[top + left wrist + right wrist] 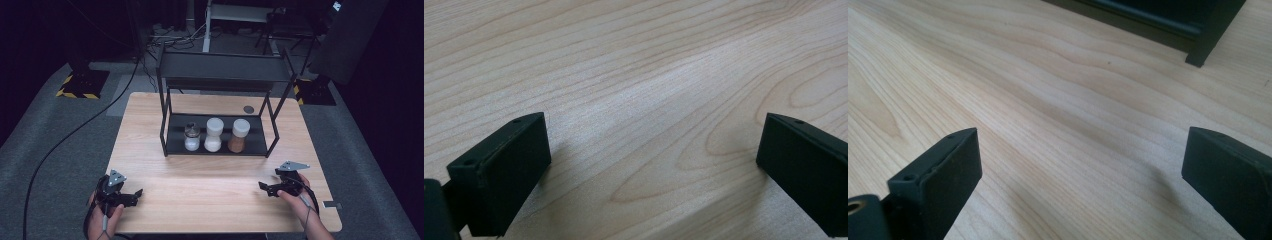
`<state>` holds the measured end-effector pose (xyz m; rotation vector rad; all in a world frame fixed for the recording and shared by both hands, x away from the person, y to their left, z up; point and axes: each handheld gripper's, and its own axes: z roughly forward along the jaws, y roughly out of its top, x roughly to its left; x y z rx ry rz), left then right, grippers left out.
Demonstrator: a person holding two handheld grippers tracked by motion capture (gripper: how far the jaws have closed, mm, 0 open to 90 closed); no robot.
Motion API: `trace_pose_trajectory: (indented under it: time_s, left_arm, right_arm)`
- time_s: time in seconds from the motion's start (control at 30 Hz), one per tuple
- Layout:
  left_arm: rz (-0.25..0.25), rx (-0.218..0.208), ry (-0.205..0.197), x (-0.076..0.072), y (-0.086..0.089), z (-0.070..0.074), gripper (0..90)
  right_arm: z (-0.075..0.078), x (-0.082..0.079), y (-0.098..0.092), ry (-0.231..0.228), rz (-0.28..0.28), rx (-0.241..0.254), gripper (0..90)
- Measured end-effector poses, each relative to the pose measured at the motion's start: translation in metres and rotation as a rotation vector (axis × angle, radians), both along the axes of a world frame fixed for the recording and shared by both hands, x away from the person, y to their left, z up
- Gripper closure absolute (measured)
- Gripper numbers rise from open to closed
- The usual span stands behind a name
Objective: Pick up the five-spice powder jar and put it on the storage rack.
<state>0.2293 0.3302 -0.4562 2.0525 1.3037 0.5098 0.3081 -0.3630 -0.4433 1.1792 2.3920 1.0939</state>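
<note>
A black two-tier metal rack [222, 70] stands at the middle back of the wooden table [150, 150]. Its lower shelf holds a glass shaker with a dark lid [192, 137], a white bottle [214, 134] and a brown-filled jar with a white cap [239, 135]. My left gripper [136, 195] rests near the front left edge, open, with bare wood between its jaws [649, 165]. My right gripper [263, 187] sits at the front right, open, nothing between its jaws [1078, 180]. One foot of the rack [1208, 35] shows in the right gripper view.
A dark round disc [248, 109] is set in the table behind the rack. A small grey tab [332, 204] lies at the front right edge. Black cables [65, 140] run over the grey floor on the left.
</note>
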Motion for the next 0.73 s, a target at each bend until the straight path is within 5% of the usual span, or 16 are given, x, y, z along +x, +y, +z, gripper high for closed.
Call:
trace_pose_trajectory:
  time_s: [0.2,0.47,0.73]
  left_arm:
    - [0.0,0.0,0.0,0.0,0.0,0.0,0.4]
    - [0.0,0.0,0.0,0.0,0.0,0.0,0.4]
    - [-0.004,0.006,0.001,0.001,0.0,0.0,0.0]
  right_arm:
    - [-0.006,0.0,0.001,0.014,0.0,-0.016,2.7]
    - [-0.012,-0.008,0.008,-0.061,0.038,-0.086,0.2]
    - [-0.011,-0.007,0.006,-0.049,0.032,-0.07,3.3]
